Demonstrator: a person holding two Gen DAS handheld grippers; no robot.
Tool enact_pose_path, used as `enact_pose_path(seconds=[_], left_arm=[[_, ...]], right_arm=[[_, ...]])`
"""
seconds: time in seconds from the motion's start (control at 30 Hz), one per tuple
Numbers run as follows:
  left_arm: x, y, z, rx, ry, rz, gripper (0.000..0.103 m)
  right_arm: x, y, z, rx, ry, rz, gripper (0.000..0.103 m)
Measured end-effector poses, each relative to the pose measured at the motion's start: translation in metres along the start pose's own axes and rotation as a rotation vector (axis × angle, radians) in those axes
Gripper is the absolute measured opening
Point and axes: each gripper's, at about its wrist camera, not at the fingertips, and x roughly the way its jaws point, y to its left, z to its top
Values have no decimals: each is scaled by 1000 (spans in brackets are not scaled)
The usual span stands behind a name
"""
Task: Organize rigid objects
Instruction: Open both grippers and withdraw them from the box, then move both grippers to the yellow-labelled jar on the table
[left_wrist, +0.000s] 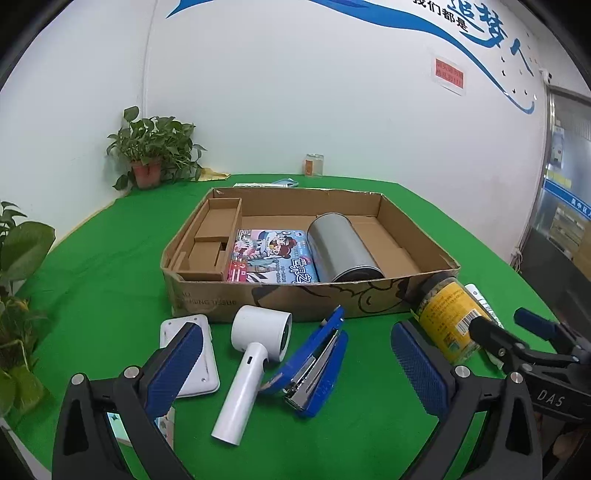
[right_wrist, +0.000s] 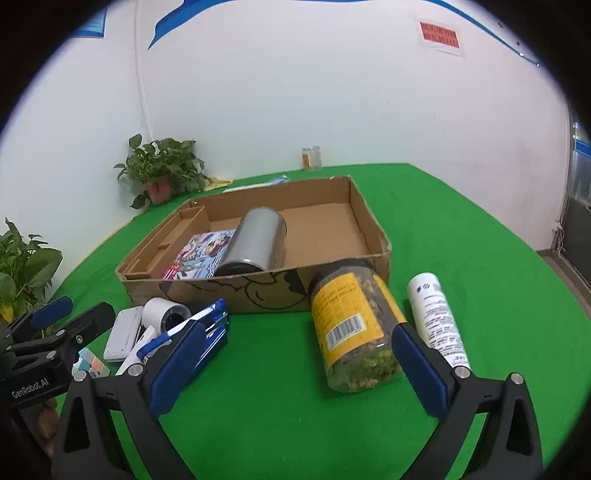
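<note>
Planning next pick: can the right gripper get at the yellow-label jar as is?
Probably yes. The right gripper is open, the jar lies on its side right ahead between its fingers, nothing in between.

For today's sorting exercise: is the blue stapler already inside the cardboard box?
No, the blue stapler lies on the green cloth in front of the cardboard box, outside its near wall.

Likely an office or workplace room: beyond the open jaws a white wall carries a blue painted slogan (left_wrist: 491, 37) and a red notice (right_wrist: 439, 36), potted plants (left_wrist: 153, 147) edge a green-covered tabletop (right_wrist: 461, 229), and a glazed door (left_wrist: 565, 177) stands far right.
</note>
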Motion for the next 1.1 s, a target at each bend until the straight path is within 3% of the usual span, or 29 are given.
enact_pose_path(seconds=[0.27,0.33,0.37,0.4,0.43,0.47,0.5,0.53,0.57,0.7,0.87,0.97,1.03,1.07,1.1], left_arm=[[3,3,-4,-1,28,22,103],[7,6,-5,-4,46,27,99],[8,7,-7,-1,47,32,73],[10,7,-8,6,55,24,53],[14,7,-9,13,81,0,25],[18,8,-9,4,111,-27,24],[20,9,-10,-9,120,-40,27],[20,9,-11,-21,118,-46,48],[21,9,-11,-30,111,-35,99],[22,2,-15,0,68,2,103],[39,-6,-22,30,125,-23,103],[44,-6,-23,13,140,-56,103],[44,-7,-24,12,146,-70,103],[44,-8,-25,14,148,-75,103],[44,-8,-26,15,149,-81,103]], right_arm=[[7,6,-7,-64,6,-43,100],[11,5,-8,-75,28,-49,84],[11,5,-9,-82,32,-63,60],[13,4,-10,-85,47,-76,53],[14,2,-11,-77,52,-60,53],[14,-1,-11,-67,49,-39,54],[13,-4,-11,-61,45,-28,63],[13,-6,-10,-58,42,-24,75],[12,-10,-9,-54,33,-15,94],[14,-30,-7,-57,15,-41,98],[42,-57,-7,-32,117,-74,97],[54,-59,-8,-47,165,-35,97],[60,-58,-10,-55,191,-17,94],[63,-56,-11,-67,206,-23,83],[64,-55,-14,-86,213,-34,83]])
